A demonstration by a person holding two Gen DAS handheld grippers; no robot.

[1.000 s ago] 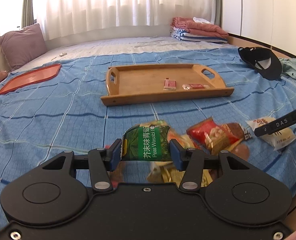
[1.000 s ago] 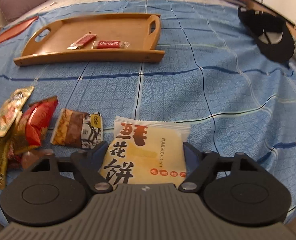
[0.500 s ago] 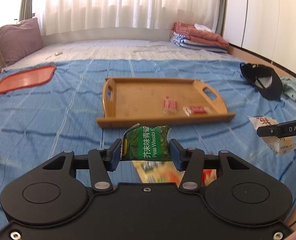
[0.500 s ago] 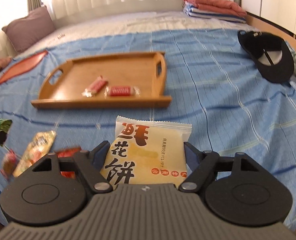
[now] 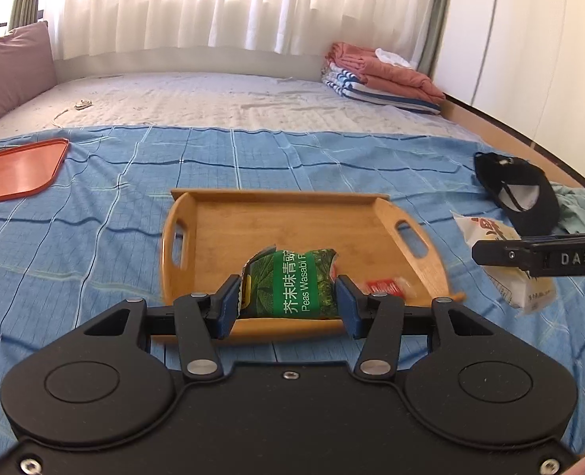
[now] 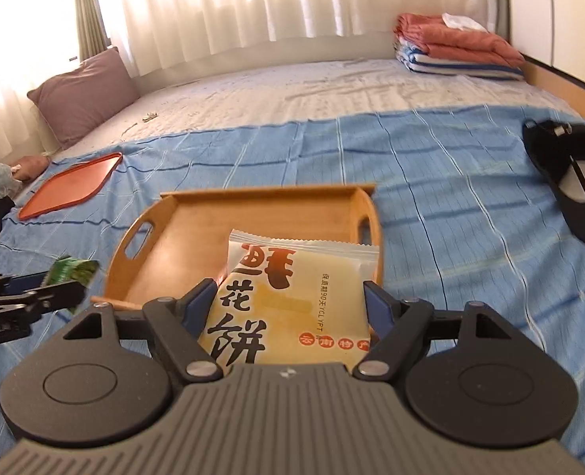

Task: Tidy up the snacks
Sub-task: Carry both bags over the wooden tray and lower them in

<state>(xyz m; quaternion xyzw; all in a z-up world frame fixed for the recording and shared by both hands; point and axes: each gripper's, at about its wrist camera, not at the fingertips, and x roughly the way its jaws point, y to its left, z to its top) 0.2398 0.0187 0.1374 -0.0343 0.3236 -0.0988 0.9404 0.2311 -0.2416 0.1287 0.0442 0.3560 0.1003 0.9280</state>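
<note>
Left wrist: left gripper (image 5: 288, 301) pinches green wasabi-pea packet (image 5: 290, 283) by both sides, over the near edge of the wooden tray (image 5: 252, 229). Light, crinkly, likely slippery film. A red wrapped snack (image 5: 385, 287) lies by the tray's near-right corner; far half bare.

Right wrist: right gripper (image 6: 290, 308) clamps yellow pastry packet (image 6: 292, 304) at its sides, over the near-right part of the tray; contents probably crumbly. Tray rims low.
</note>
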